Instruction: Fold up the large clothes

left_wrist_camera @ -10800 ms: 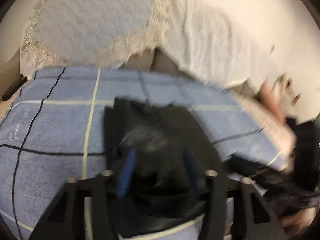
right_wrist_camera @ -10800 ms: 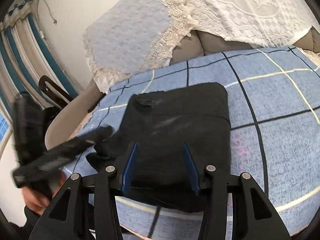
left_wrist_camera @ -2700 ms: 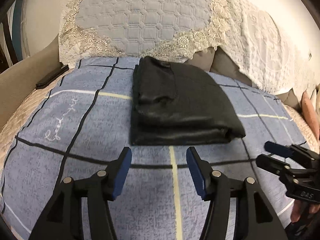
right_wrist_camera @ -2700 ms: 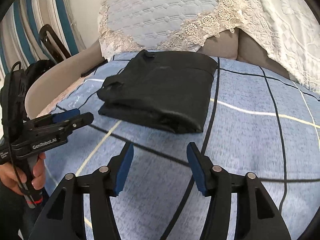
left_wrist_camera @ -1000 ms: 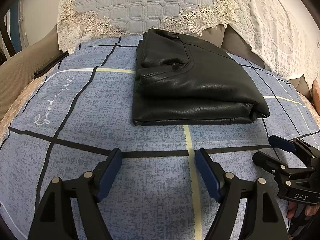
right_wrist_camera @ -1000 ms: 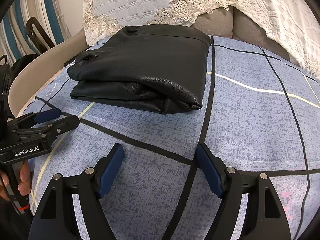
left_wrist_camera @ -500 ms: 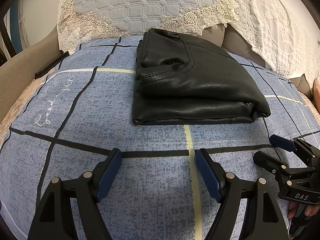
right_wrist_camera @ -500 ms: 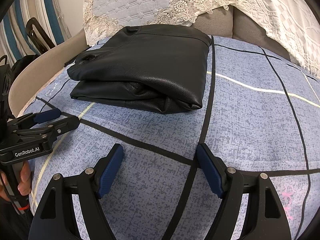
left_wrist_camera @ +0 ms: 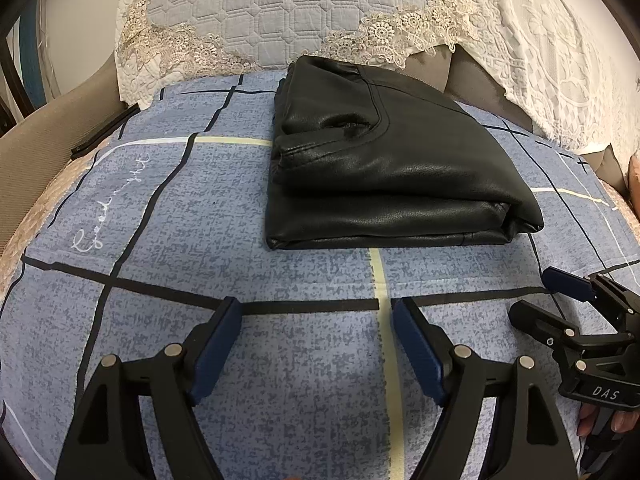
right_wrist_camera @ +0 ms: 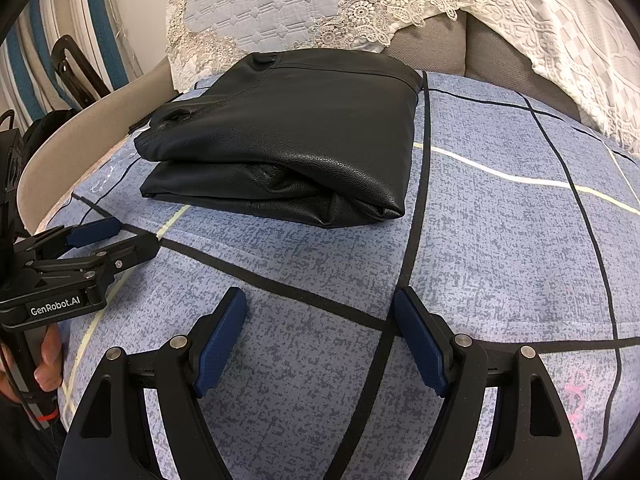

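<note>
Black leather garment (left_wrist_camera: 392,160), folded

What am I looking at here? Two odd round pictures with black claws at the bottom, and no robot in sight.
There is no robot: a person holds a hand tool with two fingers in each hand, and each tool carries a wide-angle camera looking along its fingers. One picture comes from the left gripper, the other from the right gripper. Each view also catches the other tool at its edge. Both grippers stand open and hold nothing. Ahead of them a black leather-like garment lies folded into a neat stack on a blue checked cover. Behind it are lace-trimmed quilted cushions.
</note>
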A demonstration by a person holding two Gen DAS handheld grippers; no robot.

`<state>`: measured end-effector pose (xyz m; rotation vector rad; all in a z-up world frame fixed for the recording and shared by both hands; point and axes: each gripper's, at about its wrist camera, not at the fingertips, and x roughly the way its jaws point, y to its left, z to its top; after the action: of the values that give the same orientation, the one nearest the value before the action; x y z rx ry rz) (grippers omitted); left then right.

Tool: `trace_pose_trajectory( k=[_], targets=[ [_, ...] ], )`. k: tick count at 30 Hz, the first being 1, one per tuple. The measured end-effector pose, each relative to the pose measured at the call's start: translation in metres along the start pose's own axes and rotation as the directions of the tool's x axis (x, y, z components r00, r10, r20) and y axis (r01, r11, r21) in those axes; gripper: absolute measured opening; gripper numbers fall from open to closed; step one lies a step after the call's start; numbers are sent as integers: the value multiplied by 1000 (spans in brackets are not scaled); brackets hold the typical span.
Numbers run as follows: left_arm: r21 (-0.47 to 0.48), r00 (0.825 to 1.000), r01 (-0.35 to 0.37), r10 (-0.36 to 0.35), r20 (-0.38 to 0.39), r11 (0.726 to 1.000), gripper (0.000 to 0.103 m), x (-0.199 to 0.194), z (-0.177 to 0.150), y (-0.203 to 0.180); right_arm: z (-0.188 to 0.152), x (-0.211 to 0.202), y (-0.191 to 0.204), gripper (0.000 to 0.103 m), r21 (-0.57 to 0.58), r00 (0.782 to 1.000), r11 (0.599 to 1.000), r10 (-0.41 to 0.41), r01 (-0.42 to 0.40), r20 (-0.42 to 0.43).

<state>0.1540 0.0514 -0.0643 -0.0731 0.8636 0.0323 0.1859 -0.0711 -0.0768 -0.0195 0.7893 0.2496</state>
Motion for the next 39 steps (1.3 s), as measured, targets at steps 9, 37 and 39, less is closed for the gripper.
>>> trace_pose_trajectory(
  k=[9, 37, 39],
  targets=[
    [-1, 1000, -6, 6, -2, 1000, 81, -1, 0, -1, 0, 0, 0, 77, 0, 1000, 1000, 0, 0, 0],
    [6, 1000, -7, 8, -18, 1000, 84, 2, 0, 0, 0, 0, 0, 77, 1, 1000, 1000, 0, 0, -1],
    [6, 1000, -7, 7, -19, 1000, 85, 2, 0, 0, 0, 0, 0, 77, 1, 1000, 1000, 1, -1, -1]
  ],
)
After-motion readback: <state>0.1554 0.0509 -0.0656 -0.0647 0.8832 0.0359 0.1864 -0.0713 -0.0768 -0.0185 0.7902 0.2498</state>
